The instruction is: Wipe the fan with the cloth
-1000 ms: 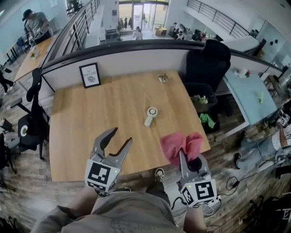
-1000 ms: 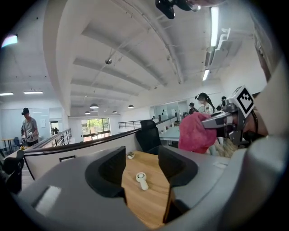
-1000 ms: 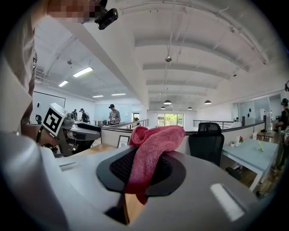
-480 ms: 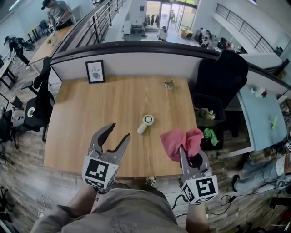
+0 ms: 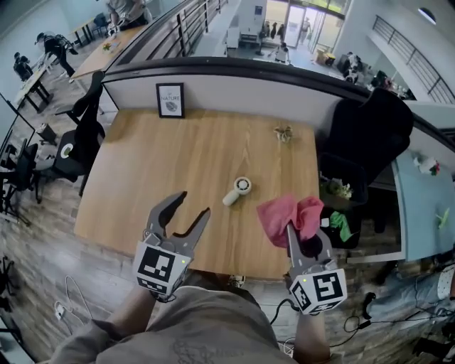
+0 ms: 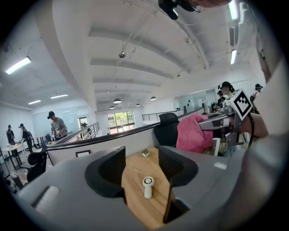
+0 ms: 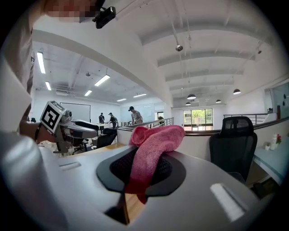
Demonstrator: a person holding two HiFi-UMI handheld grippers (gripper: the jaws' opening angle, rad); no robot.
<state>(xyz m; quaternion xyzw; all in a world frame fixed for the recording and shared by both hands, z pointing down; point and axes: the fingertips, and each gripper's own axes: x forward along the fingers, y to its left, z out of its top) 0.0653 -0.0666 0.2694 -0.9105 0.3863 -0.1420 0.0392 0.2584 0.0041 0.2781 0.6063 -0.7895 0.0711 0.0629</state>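
The head view is brightly and evenly lit, with daylight admitted through the windows [image 5: 295,14] at the top centre; the table [image 5: 142,178] is shown in flat, soft light. Straight lines are bowed toward the edges. In both gripper views the corners are blacked out and the strip lights [image 6: 18,65] are blown out white. The left gripper [image 6: 141,158] and right gripper [image 7: 142,164] are rendered soft up close, while the cloth [image 7: 153,144] weave is resolved.

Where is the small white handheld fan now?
Head view: the small white handheld fan lies on the wooden table, left of the pink cloth.
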